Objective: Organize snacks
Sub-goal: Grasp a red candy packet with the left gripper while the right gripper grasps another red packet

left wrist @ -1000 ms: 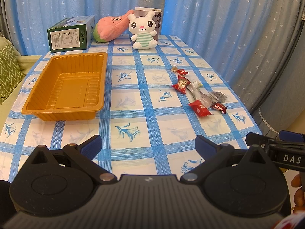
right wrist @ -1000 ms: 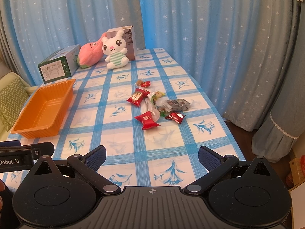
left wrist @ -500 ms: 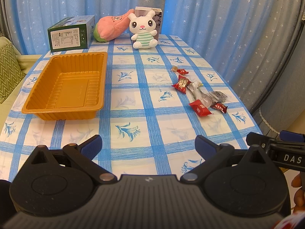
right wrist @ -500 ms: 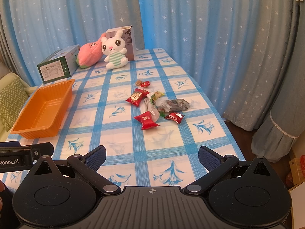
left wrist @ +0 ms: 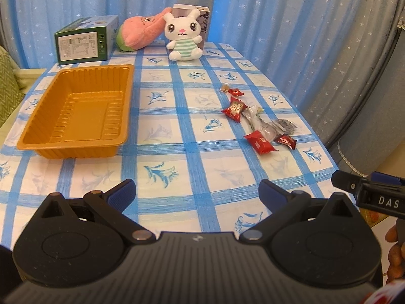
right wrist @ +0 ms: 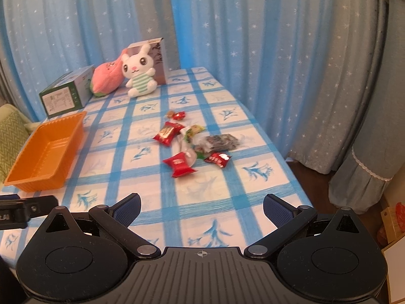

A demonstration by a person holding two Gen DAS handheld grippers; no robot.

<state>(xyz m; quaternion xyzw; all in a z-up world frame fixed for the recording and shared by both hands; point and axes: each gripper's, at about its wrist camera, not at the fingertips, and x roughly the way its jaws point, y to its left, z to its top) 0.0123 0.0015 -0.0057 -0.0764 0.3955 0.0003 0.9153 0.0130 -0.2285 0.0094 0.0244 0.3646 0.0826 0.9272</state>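
Observation:
Several wrapped snacks lie in a loose cluster on the right half of the table: a red packet (right wrist: 179, 164), a small red one (right wrist: 218, 159), a larger red one (right wrist: 167, 133), a dark clear bag (right wrist: 221, 141) and a small candy (right wrist: 178, 114). The same cluster (left wrist: 259, 141) shows in the left wrist view. An empty orange tray (left wrist: 76, 114) sits at the left, also in the right wrist view (right wrist: 48, 152). My left gripper (left wrist: 197, 192) is open and empty above the near table edge. My right gripper (right wrist: 202, 209) is open and empty, short of the snacks.
A white plush rabbit (left wrist: 183, 38), a pink plush (left wrist: 141, 31), a green box (left wrist: 86, 40) and a brown box (left wrist: 200, 15) stand at the far end. Blue curtains hang behind and to the right. The table edge drops off at the right (right wrist: 286, 157).
The right wrist view has shifted a little closer to the snack cluster and slightly right. The left gripper has barely moved. Both stay open.

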